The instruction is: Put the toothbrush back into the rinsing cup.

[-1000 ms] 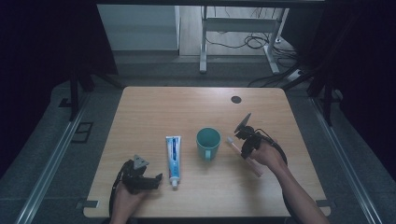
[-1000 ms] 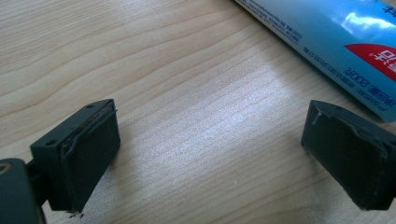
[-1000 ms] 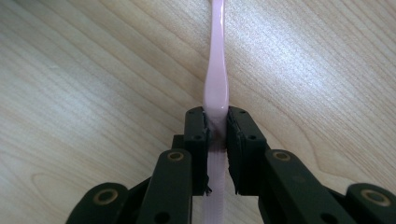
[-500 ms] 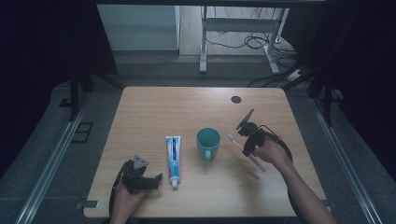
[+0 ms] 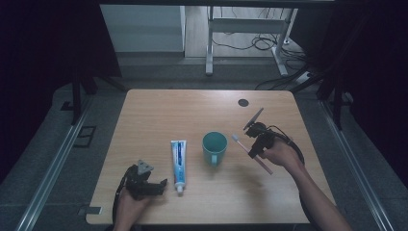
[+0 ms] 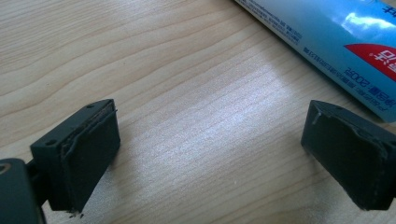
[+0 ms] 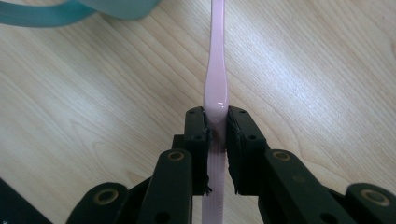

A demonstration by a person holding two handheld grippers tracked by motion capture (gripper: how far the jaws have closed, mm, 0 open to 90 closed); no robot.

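Note:
My right gripper (image 5: 253, 149) (image 7: 217, 123) is shut on a pink toothbrush (image 5: 254, 154) (image 7: 217, 74), held above the table just right of the teal mug (image 5: 214, 147) (image 7: 70, 11). The brush head points toward the mug's rim. A blue and white toothpaste tube (image 5: 178, 159) (image 6: 341, 42) lies flat left of the mug, cap toward the front edge. My left gripper (image 5: 153, 188) (image 6: 210, 158) rests low on the table beside the tube's cap end, jaws open with bare wood between them.
The wooden table (image 5: 159, 115) has a small dark round spot (image 5: 243, 102) near its back right corner. Past the table's far edge stand a desk frame and cables (image 5: 250, 43) on the floor. Rails run along both sides.
My right gripper has risen with the toothbrush and drawn a little nearer the mug. The left gripper, the tube and the mug have stayed put.

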